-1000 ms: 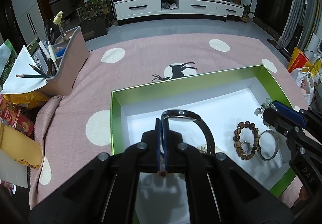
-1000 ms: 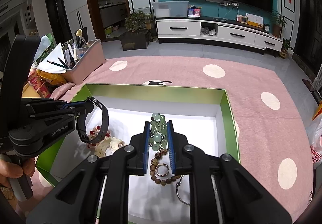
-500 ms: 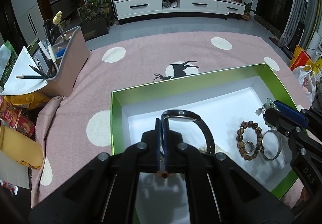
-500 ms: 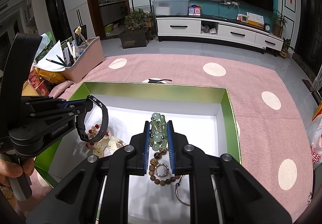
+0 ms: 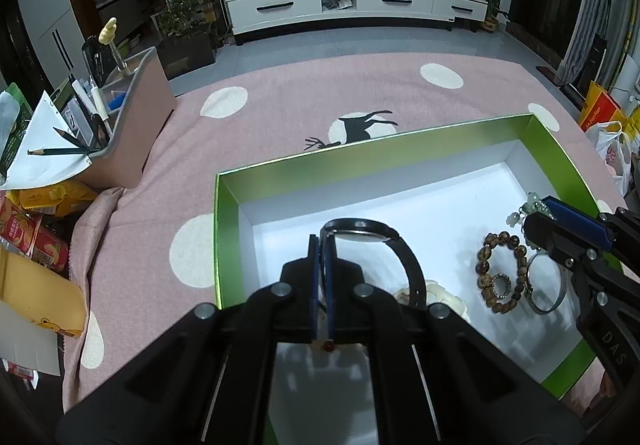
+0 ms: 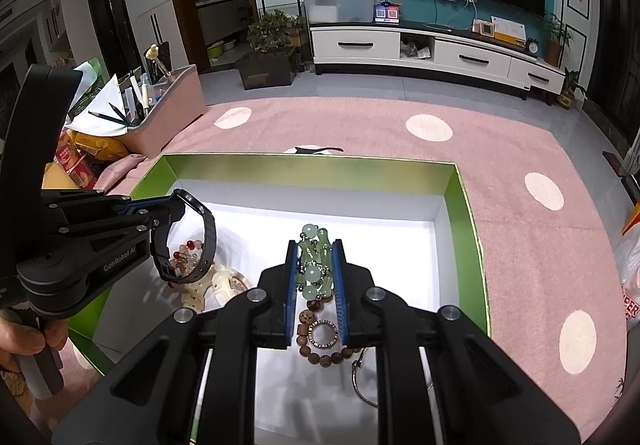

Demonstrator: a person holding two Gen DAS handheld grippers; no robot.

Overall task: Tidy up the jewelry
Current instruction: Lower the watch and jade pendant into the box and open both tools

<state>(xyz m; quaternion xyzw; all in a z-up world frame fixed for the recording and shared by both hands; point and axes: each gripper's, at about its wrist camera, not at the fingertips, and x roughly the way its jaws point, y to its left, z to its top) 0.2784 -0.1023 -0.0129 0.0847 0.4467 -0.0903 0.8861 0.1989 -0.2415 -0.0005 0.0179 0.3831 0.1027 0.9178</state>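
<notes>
A green-walled box (image 5: 228, 229) with a white floor lies on the pink spotted cloth. My left gripper (image 5: 323, 241) is shut on the strap of a black watch (image 5: 360, 225), held above the box's left half; the right wrist view shows this gripper (image 6: 176, 205) and the watch (image 6: 206, 241) hanging from it. My right gripper (image 6: 316, 249) is shut on a pale green bead bracelet (image 6: 314, 257) over the box's right half. Below it lie a wooden bead bracelet (image 6: 320, 345), a small ring (image 6: 325, 334) and a silver bangle (image 6: 362, 381). A cream bracelet (image 6: 212, 285) and red beads (image 6: 186, 253) lie under the watch.
A pink organizer bin (image 5: 132, 125) with pens and pencils stands at the far left, with snack packets (image 5: 36, 229) in front of it. A white plastic bag (image 5: 612, 157) sits past the box's right side. A person's hand (image 6: 20, 341) grips the left handle.
</notes>
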